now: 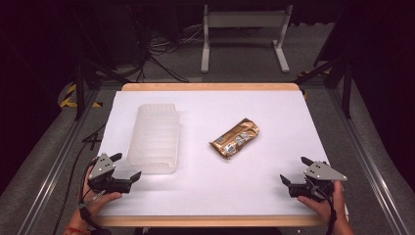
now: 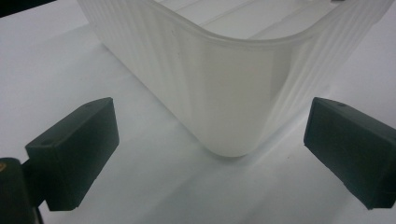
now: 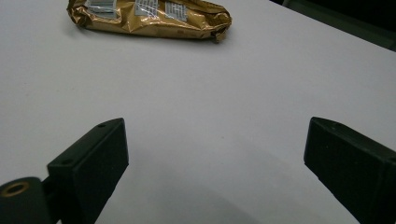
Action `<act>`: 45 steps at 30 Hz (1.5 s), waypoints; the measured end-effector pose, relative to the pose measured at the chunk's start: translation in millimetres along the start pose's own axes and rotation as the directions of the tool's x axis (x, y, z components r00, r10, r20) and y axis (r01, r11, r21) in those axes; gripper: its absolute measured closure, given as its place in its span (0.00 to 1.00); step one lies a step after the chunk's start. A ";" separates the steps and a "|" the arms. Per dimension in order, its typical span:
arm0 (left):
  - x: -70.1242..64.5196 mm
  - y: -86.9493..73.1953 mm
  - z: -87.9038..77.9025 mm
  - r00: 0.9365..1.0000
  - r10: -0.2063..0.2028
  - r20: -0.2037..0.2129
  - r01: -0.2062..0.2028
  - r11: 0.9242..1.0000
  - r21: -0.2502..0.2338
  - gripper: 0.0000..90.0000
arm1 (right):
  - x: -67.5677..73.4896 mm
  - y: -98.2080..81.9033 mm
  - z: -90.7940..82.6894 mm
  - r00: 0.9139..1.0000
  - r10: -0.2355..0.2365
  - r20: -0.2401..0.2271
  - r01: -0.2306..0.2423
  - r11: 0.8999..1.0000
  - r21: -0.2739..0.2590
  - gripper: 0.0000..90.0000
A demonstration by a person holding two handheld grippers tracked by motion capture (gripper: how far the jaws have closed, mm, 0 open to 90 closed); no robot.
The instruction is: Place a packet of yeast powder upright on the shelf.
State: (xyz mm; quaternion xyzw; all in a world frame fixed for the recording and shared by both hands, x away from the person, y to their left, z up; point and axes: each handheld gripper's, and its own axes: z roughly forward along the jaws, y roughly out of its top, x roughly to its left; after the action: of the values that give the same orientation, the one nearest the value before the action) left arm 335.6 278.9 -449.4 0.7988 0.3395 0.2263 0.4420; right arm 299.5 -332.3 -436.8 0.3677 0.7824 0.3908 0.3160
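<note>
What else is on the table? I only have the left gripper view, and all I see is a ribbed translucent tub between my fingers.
Observer: A gold foil snack packet lies right of the translucent plastic tub, near the table's middle.
Operator: Is the packet touching the tub?
Observer: No, bare white tabletop separates them.
Operator: Where's my right gripper?
Observer: The right gripper sits near the table's front right corner, fingers spread open, holding nothing.
Operator: Is it aimed at the packet?
Observer: Roughly; in the right gripper view the packet lies ahead, toward the upper left, beyond the fingers.
</note>
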 end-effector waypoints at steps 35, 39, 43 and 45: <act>0.7 -5.6 -12.8 0.999 0.001 -0.053 -0.001 1.000 -0.014 0.05 | -22.8 94.7 112.9 0.981 0.147 -0.125 -0.149 0.989 -0.008 0.48; -1.1 -5.9 -16.9 0.998 -0.007 -0.063 0.006 1.000 -0.027 0.05 | -27.5 97.1 122.3 0.981 0.162 -0.111 -0.162 0.987 0.008 0.50; -0.7 -7.8 -13.9 0.998 0.001 -0.063 -0.001 1.000 -0.002 0.05 | -30.1 96.8 129.5 0.981 0.174 -0.090 -0.170 0.984 0.054 0.50; -0.8 -7.9 -13.7 0.998 -0.001 -0.064 0.001 1.000 0.000 0.05 | -31.5 96.7 130.8 0.979 0.178 -0.096 -0.173 0.983 0.058 0.51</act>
State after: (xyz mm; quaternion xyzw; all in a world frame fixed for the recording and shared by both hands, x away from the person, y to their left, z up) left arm 323.3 288.8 -449.3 0.7911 0.3537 0.2516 0.4309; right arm 450.2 -267.6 -413.4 0.4229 0.7713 0.4158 0.2311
